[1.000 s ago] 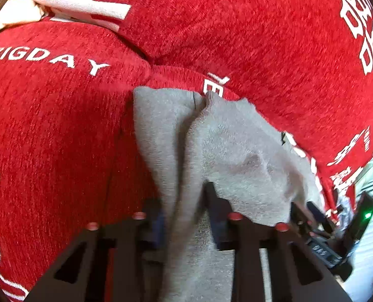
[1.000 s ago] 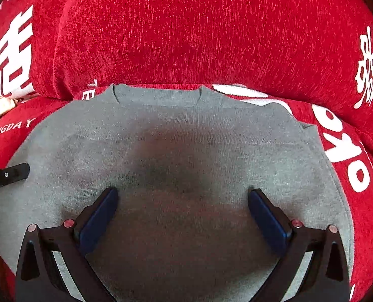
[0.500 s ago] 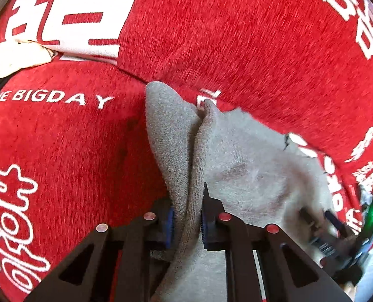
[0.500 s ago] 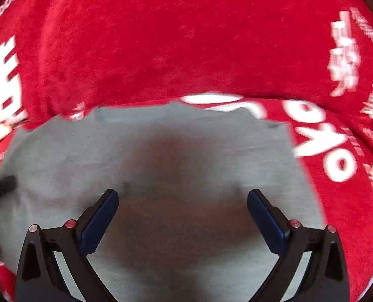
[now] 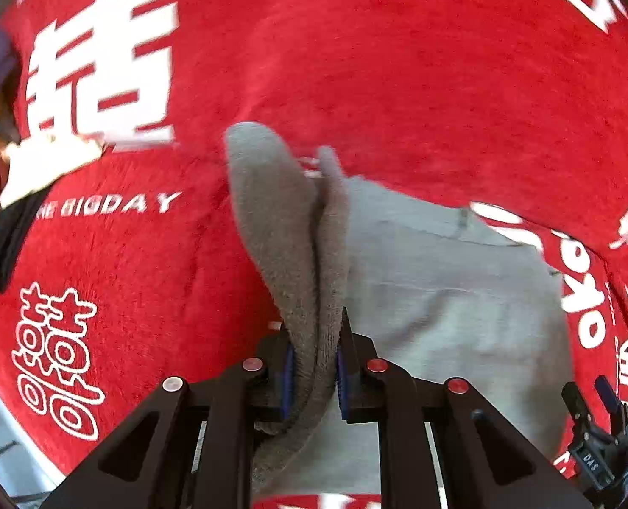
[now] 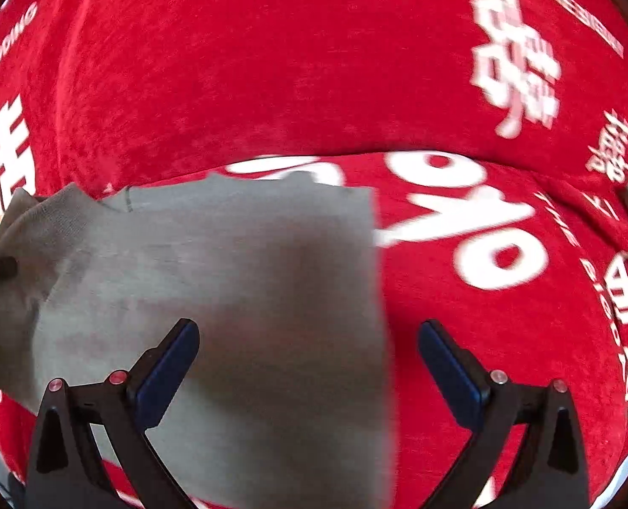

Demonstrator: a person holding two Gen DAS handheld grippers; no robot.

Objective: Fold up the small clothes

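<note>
Left edge of grey garment pinched and raised; right tool wide apart above the cloth.

Grey garment (image 6: pixel 237 297) spread on red printed cover (image 5: pixel 398 63), far edge near the crease below the backrest. Left gripper (image 5: pixel 314 364) clamped narrow on a doubled ridge of the left edge, fabric standing up between the pads in a tall fold. Right gripper (image 6: pixel 309 356) spread wide, holding nothing, straddling the garment's right edge. Likely mid-fold, left side about to be carried over. Risks, as judged: thick ridge slipping out of the pads if pulled sideways too fast; whole garment dragging across the plush cover, since nothing pins the far side; raised flap landing skewed or bunched, leaving a crooked fold. Motion blur in both views, so fine creases unreadable.
</note>
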